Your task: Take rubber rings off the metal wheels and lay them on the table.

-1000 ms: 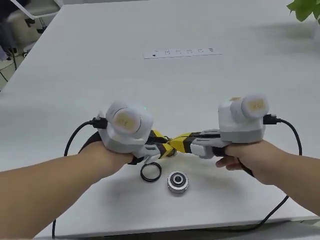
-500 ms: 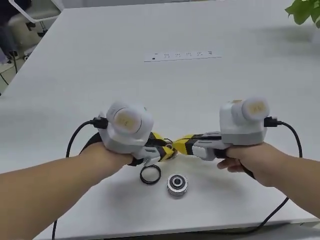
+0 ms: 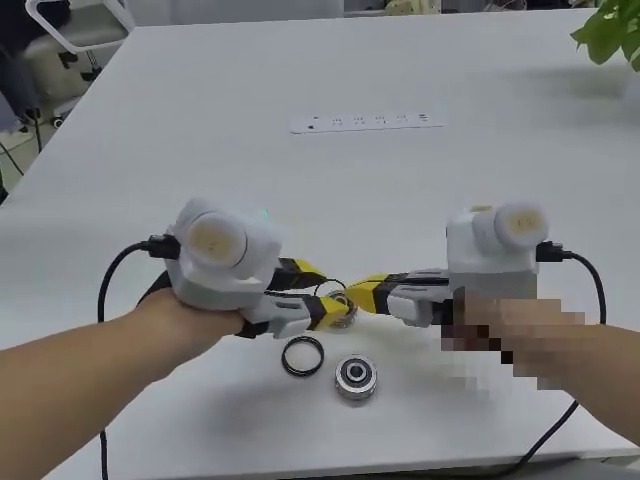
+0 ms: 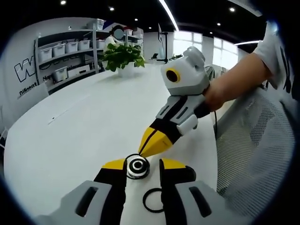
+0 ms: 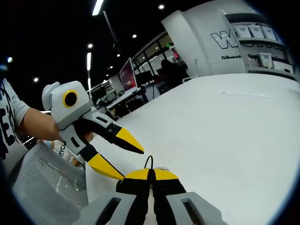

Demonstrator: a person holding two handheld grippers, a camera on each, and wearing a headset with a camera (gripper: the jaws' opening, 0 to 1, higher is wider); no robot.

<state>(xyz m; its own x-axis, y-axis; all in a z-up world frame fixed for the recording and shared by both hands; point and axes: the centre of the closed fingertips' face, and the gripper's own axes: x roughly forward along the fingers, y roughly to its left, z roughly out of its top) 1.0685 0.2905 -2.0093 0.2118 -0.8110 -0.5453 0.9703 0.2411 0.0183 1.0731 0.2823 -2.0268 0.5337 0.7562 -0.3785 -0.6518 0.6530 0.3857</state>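
Now metal wheel (image 4: pixel 137 168) between left claw (image 4: pixel 143 165) tips

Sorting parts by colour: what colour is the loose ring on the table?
Black; the ring shows best in the head view.

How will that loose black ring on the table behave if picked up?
The black ring looks thin and lies flat on the table, so it is probably light and floppy. Flat like that, it likely won't roll, but may be fiddly to pinch.
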